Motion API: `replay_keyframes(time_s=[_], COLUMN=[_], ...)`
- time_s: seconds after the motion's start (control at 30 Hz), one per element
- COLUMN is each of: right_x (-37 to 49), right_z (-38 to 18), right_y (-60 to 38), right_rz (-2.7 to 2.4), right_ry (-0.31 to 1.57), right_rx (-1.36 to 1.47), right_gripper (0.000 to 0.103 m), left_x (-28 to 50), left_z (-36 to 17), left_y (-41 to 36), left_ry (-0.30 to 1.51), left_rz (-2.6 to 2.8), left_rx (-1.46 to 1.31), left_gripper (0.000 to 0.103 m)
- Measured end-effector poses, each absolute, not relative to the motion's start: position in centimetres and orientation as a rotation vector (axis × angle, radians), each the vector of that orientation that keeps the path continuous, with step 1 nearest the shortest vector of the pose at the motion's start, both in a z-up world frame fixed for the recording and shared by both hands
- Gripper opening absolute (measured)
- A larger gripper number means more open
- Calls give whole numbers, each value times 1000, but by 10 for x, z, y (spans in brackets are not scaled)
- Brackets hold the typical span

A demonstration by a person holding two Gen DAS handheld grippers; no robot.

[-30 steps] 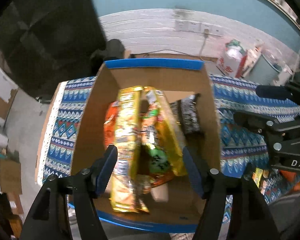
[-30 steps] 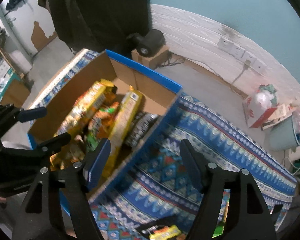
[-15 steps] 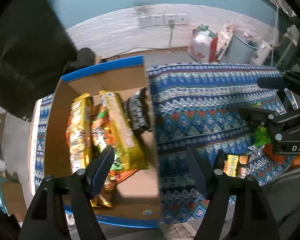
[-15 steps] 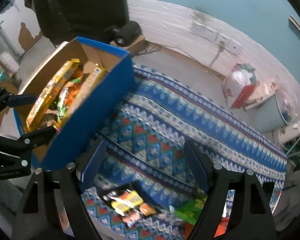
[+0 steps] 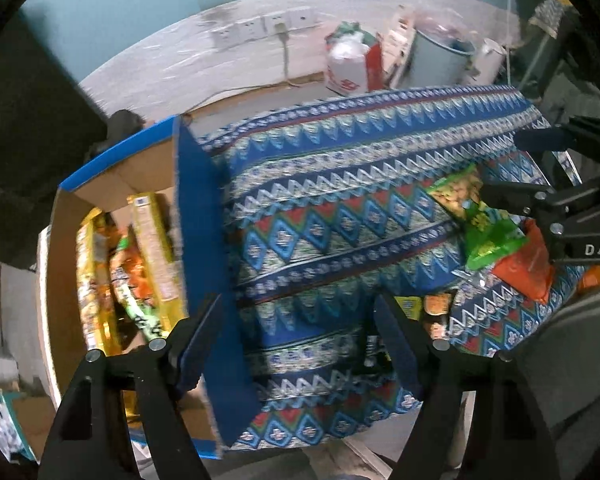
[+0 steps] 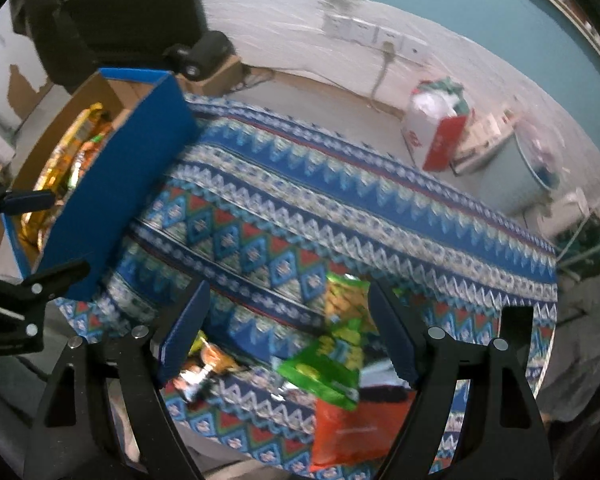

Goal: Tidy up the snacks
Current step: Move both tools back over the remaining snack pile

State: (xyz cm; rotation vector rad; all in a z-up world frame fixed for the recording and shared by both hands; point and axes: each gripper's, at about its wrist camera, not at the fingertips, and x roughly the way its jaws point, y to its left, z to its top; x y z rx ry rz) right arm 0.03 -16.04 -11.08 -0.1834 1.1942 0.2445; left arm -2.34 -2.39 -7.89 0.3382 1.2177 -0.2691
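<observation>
Patterned blue cloth (image 5: 340, 216) covered the bench, and both claws had swung off the snack box (image 5: 196, 240) toward its open stretch. The left claw (image 5: 300, 344), jaws opening, held nothing, the box now at its left finger. The right claw (image 6: 288, 332) gaped empty over green (image 6: 332, 364) and orange packets (image 6: 352, 428). Beyond stood a white wall with sockets (image 6: 376, 32).

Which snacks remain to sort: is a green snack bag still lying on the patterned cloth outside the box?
Yes, the green snack bag lies on the patterned cloth, well clear of the box.
</observation>
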Motion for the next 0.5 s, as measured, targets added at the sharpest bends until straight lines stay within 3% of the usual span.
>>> replay_keyframes(time_s=[0.5], right_x=[-2], right_z=[-176], right_y=[-212], right_rz=[142], right_ry=[1341], right_rx=[-119], right_gripper=[80], left_x=[-9], left_z=[-123], left_y=[-68], left_ry=[1291], left_rz=[-314], left_rx=[399], left_gripper=[78])
